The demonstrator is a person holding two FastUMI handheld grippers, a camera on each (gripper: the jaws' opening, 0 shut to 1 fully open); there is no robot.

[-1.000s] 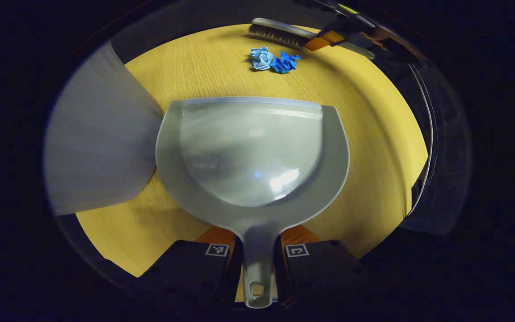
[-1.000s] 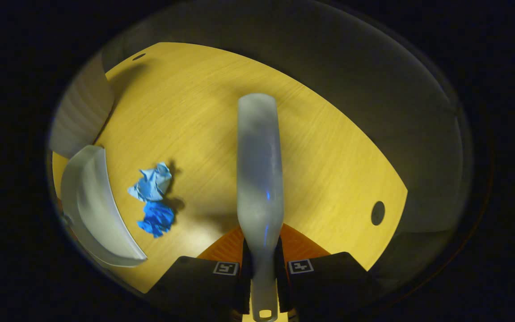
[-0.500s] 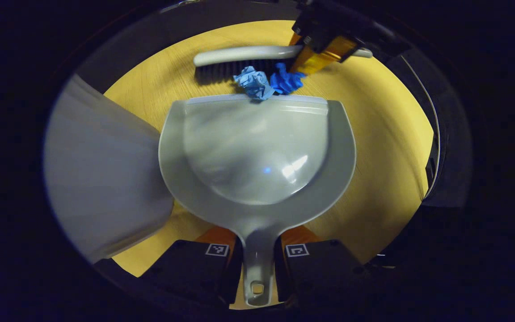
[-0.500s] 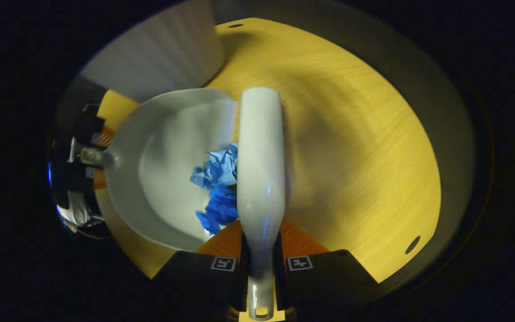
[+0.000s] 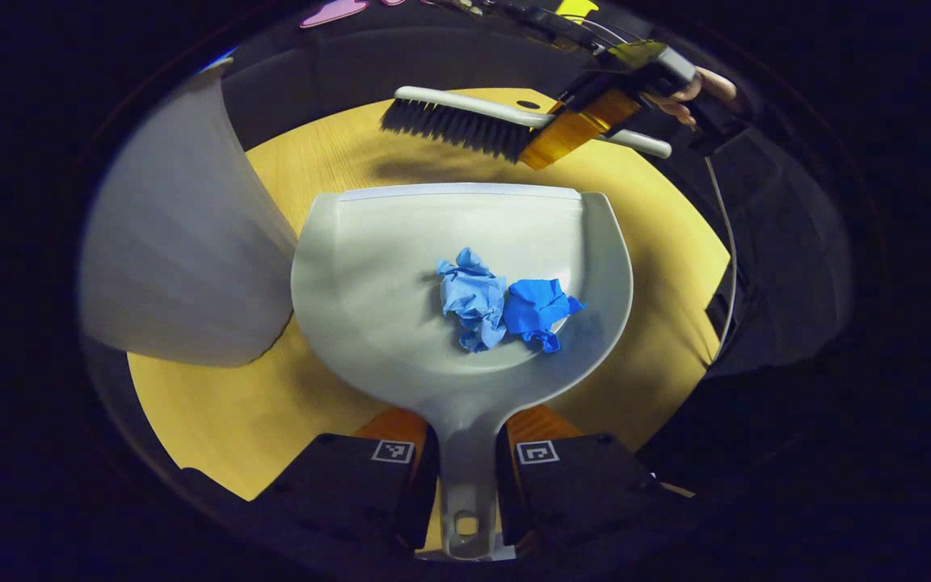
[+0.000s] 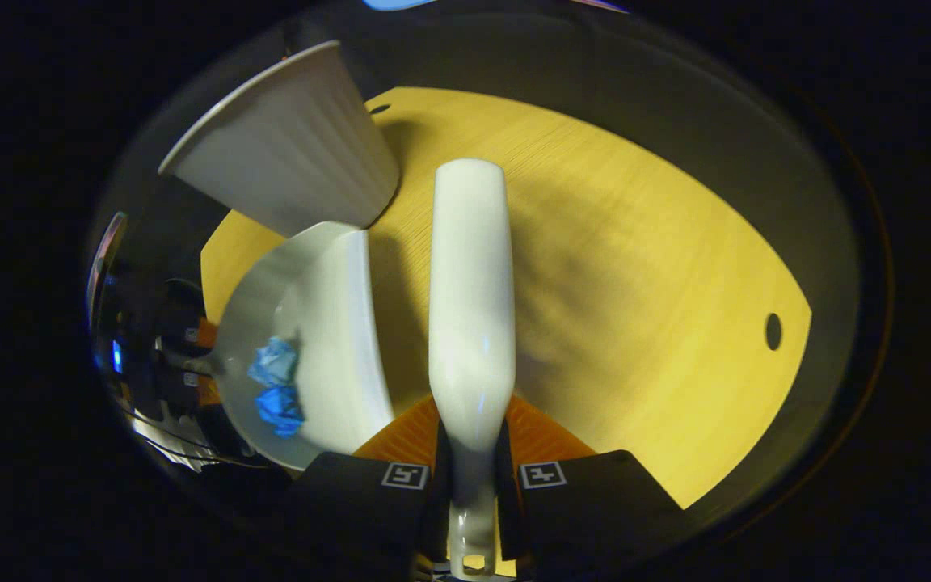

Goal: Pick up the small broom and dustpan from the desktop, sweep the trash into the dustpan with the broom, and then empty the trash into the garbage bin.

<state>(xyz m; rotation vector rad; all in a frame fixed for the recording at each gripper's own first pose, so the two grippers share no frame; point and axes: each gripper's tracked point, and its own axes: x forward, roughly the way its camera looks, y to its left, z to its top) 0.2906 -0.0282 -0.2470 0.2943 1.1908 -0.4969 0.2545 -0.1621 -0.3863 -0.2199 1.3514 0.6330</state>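
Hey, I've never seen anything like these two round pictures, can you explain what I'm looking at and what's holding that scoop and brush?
A person holds a two-finger gripper in each hand, and each gripper carries a fisheye camera looking along its fingers. In the left gripper view, the left gripper clamps the handle of a grey dustpan, which holds two crumpled blue paper balls. Farther off, the right gripper holds the small broom lifted above the yellow desktop. The right gripper view looks down the back of that broom. The pale ribbed container beside the dustpan is the garbage bin.
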